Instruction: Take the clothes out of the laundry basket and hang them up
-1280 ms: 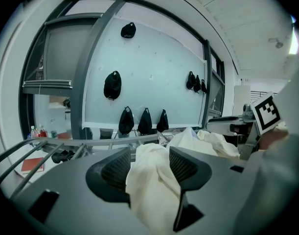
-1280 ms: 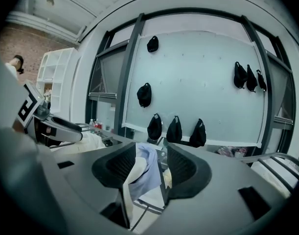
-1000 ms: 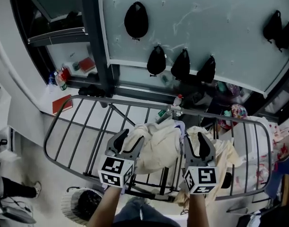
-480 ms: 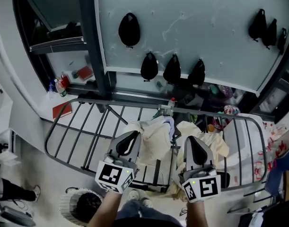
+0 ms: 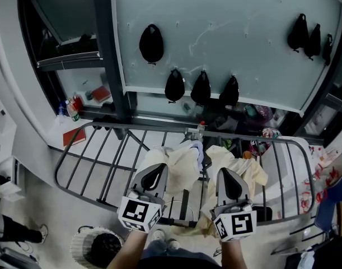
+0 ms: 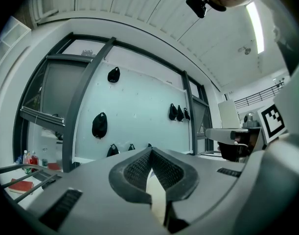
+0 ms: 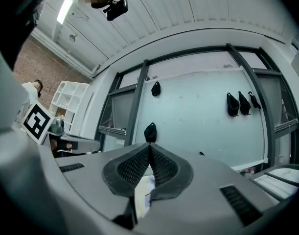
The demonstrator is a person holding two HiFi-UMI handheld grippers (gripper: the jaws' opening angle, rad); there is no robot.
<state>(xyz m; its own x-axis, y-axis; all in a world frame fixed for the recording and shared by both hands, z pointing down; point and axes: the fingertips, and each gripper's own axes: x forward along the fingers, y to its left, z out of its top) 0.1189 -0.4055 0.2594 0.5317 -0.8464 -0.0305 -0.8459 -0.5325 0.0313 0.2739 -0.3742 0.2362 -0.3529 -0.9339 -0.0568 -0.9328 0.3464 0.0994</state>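
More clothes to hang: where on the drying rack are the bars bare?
The grey metal drying rack is bare at left, from the rounded end to the cream cloth. A narrower strip looks free at the far right. The middle is crowded: cloth draped there, left tool and right tool shut on it.

My head view is dim and grey. In the gripper views, a ceiling strip light (image 6: 254, 26) glares, the edges bend into black, and the left gripper (image 6: 150, 152) blurs up close.
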